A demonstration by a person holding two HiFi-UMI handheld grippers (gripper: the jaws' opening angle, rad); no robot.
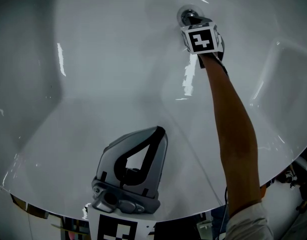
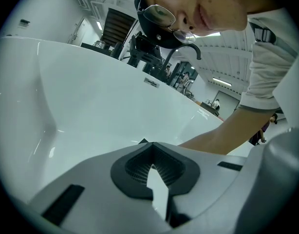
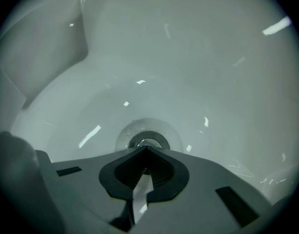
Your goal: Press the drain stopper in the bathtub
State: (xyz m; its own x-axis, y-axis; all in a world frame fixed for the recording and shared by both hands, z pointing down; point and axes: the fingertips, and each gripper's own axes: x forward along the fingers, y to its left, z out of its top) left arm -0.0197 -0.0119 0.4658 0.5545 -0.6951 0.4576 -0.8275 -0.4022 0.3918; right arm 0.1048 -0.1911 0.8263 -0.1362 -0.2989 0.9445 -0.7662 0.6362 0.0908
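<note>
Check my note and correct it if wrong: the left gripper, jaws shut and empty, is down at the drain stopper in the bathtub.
Wrong gripper. It is the right gripper, jaws shut and empty, that is down at the drain stopper in the bathtub. The head view shows this; the left gripper is well short of it.

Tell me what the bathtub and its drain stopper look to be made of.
Bathtub: glossy white, likely acrylic or enamel; sharp streaks of light reflect off its smooth walls. Drain stopper: polished metal, chrome-like by its bright mirror shine and dark reflections; what lies under the plating can't be told.
</note>
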